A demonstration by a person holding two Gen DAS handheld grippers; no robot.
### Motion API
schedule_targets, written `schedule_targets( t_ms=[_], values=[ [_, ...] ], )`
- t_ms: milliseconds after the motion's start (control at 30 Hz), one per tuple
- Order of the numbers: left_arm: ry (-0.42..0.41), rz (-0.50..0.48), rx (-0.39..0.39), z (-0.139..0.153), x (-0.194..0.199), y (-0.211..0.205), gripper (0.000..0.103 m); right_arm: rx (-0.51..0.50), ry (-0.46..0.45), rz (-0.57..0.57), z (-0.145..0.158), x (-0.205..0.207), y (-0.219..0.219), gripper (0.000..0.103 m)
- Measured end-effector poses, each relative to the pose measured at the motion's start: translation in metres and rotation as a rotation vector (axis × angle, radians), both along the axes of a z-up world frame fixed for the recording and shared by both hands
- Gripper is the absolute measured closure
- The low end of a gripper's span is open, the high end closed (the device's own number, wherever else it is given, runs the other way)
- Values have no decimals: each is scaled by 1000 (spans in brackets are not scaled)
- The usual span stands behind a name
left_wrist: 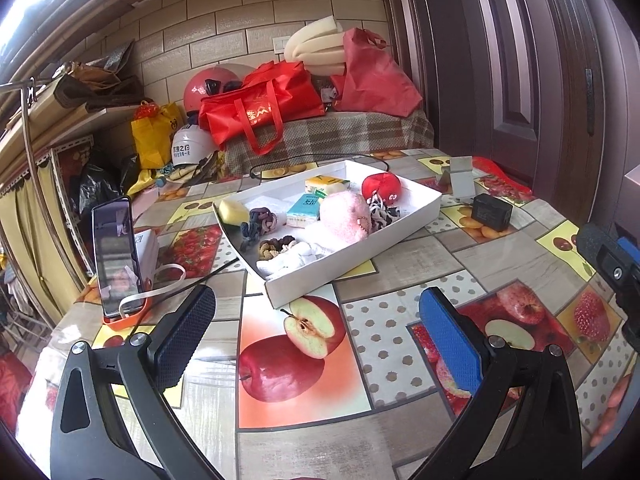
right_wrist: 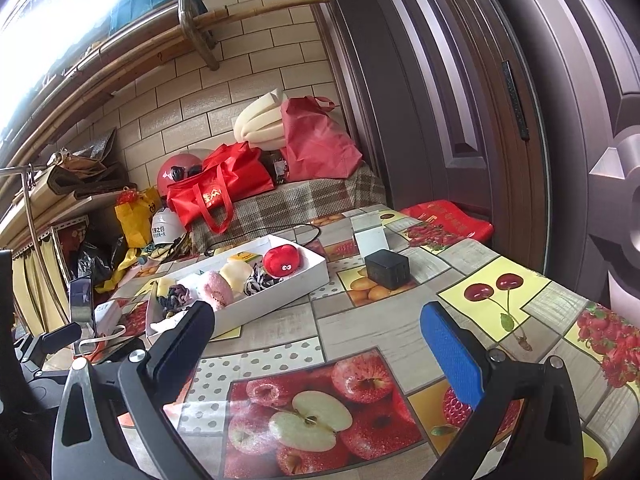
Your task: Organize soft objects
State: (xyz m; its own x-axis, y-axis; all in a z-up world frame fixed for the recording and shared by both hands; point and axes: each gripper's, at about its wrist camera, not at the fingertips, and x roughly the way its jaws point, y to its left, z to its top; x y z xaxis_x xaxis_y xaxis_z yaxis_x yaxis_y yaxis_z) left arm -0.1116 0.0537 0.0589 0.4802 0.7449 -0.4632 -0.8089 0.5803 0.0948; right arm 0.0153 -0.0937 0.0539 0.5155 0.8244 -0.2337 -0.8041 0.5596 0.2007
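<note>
Soft toys, tissue packs and cloth knots heaped in white tray (left_wrist: 352, 256), all well beyond both grippers. Left gripper (left_wrist: 316, 332) wide, empty; right gripper (right_wrist: 320, 344) likewise. Best approached over tray's near wall, closing gently on pink plush (left_wrist: 346, 214) at tray's centre.

Your right claw (right_wrist: 316, 344) hides the near corner of the white tray (right_wrist: 280, 294) ahead-left. Its tissue packs (left_wrist: 304, 210) carry print too small to read.
</note>
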Motion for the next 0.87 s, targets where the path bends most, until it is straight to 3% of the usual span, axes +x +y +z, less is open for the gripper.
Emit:
schedule_targets(
  t_ms=[133, 367, 867],
  values=[
    [-7, -29, -30, 9, -1, -4, 0, -1, -2, -1, 0, 0, 0, 0],
    [-5, 10, -19, 21, -3, -1, 0, -8, -34, -4, 0, -4, 0, 0],
    [11, -7, -41, 19, 5, 3, 0, -9, -39, -3, 0, -5, 0, 0]
  ],
)
